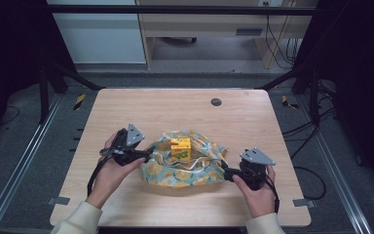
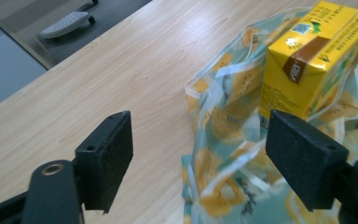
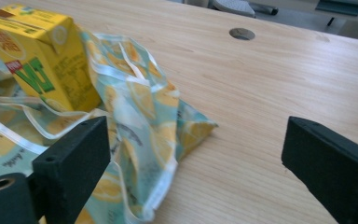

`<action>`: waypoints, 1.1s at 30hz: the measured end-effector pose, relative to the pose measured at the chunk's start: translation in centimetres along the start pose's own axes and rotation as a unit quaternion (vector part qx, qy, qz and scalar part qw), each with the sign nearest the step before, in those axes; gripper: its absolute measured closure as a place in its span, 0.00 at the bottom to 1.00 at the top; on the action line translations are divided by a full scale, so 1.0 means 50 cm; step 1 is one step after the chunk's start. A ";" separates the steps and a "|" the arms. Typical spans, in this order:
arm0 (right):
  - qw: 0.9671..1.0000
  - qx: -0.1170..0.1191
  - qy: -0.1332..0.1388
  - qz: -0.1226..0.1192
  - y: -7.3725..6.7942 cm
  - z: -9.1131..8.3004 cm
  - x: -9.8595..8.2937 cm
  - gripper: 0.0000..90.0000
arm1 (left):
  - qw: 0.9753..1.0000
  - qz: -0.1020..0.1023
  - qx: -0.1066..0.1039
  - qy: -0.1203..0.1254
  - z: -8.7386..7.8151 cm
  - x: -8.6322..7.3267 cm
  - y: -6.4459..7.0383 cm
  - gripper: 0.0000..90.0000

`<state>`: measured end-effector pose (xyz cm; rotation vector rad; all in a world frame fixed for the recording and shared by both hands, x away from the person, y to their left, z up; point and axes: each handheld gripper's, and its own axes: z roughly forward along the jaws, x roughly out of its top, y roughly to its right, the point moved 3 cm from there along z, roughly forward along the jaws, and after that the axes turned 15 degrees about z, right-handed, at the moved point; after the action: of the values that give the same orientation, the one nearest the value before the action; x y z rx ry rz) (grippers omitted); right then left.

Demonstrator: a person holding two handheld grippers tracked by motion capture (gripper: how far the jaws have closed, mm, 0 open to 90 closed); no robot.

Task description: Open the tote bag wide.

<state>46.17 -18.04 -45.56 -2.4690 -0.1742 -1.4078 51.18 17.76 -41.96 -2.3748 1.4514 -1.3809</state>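
Note:
A lemon-print plastic bag (image 1: 185, 168) lies crumpled at the table's middle front, and a yellow drink carton (image 1: 180, 148) stands upright in it. My left gripper (image 1: 150, 155) is at the bag's left edge, my right gripper (image 1: 225, 174) at its right corner. In the left gripper view the left gripper (image 2: 200, 158) is open, with the bag's rim (image 2: 219, 116) between the jaws and the carton (image 2: 312, 56) just beyond the right jaw. In the right gripper view the right gripper (image 3: 200, 168) is open wide, with the bag's corner (image 3: 140, 121) next to its left jaw and the carton (image 3: 37, 51) farther left.
The light wooden table (image 1: 126, 112) has a round cable hole (image 1: 216, 102) near its far edge. Black frame bars and cables stand around the table. A person's hands hold both grippers from the near edge.

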 end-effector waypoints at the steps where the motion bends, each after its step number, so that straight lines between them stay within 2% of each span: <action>1: 1.000 -0.003 -0.001 -0.001 0.005 0.000 -0.001 0.08 | 1.000 -0.002 -0.003 -0.003 -0.005 -0.007 0.001 0.23; 6: 1.000 -0.014 -0.002 0.015 0.033 -0.003 -0.001 0.07 | 1.000 -0.009 -0.003 -0.011 -0.025 -0.050 0.005 0.16; 15: 0.999 -0.032 -0.033 0.026 0.067 0.004 -0.015 0.07 | 0.999 -0.028 0.003 -0.029 -0.053 -0.128 -0.008 0.12; 18: 0.997 -0.039 -0.048 0.040 0.081 0.008 -0.021 0.08 | 0.999 -0.035 0.006 -0.040 -0.057 -0.158 -0.017 0.11; 21: 0.996 -0.044 -0.066 0.047 0.095 0.015 -0.030 0.09 | 0.998 -0.050 0.003 -0.041 -0.058 -0.186 -0.020 0.10; 24: 0.995 -0.050 -0.075 0.041 0.107 0.021 -0.036 0.10 | 0.997 -0.056 0.002 -0.047 -0.056 -0.214 -0.018 0.09; 29: 0.991 -0.070 -0.103 0.042 0.123 0.031 -0.053 0.11 | 0.995 -0.081 -0.009 -0.061 -0.052 -0.260 -0.008 0.08; 31: 0.990 -0.072 -0.113 0.045 0.126 0.032 -0.058 0.11 | 0.995 -0.069 -0.010 -0.074 -0.051 -0.266 -0.007 0.08; 33: 0.990 -0.071 -0.111 0.045 0.126 0.031 -0.058 0.11 | 0.995 -0.066 -0.002 -0.075 -0.052 -0.266 -0.012 0.08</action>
<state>47.52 -23.40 -50.01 -2.7099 -0.0075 -1.1443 47.55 28.78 -48.95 -2.5557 1.2841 -1.1928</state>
